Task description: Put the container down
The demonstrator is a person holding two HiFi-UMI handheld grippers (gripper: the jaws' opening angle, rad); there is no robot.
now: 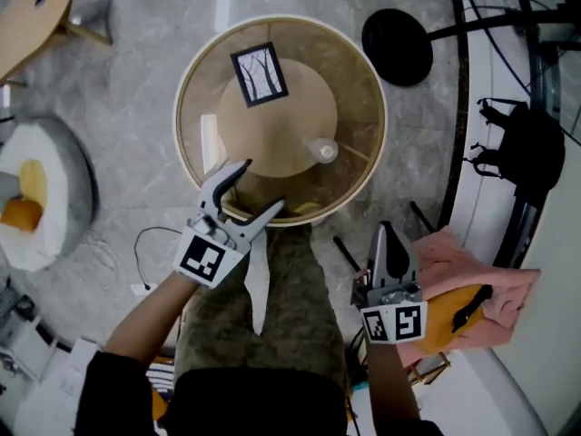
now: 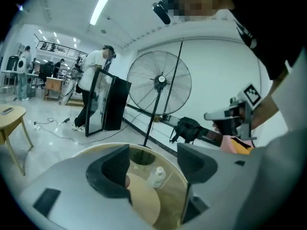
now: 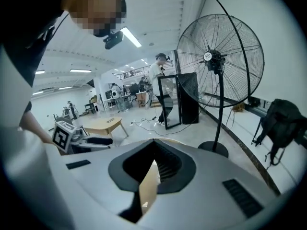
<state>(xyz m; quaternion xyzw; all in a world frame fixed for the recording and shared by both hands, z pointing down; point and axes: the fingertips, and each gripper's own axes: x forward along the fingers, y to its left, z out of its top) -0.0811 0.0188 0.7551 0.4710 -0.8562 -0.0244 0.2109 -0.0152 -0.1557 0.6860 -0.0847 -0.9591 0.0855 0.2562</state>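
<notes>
A small clear container (image 1: 320,150) stands upright on the round glass table (image 1: 186,116), right of its wooden centre. It shows again past the jaws in the left gripper view, container (image 2: 156,175). My left gripper (image 1: 261,185) hovers over the table's near rim, open, with nothing between its fingers; the container lies a short way beyond and to its right, untouched. In its own view the left gripper (image 2: 153,164) looks down through the glass top. My right gripper (image 1: 386,232) is held off the table at the near right, shut and empty; its tips meet in the right gripper view (image 3: 154,163).
A black-and-white marker card (image 1: 259,74) lies on the table's far side. A standing fan's base (image 1: 398,46) and a black bag (image 1: 531,148) sit at the right. Pink cloth (image 1: 477,275) lies near my right hand. A white round stand (image 1: 41,225) holds oranges at the left.
</notes>
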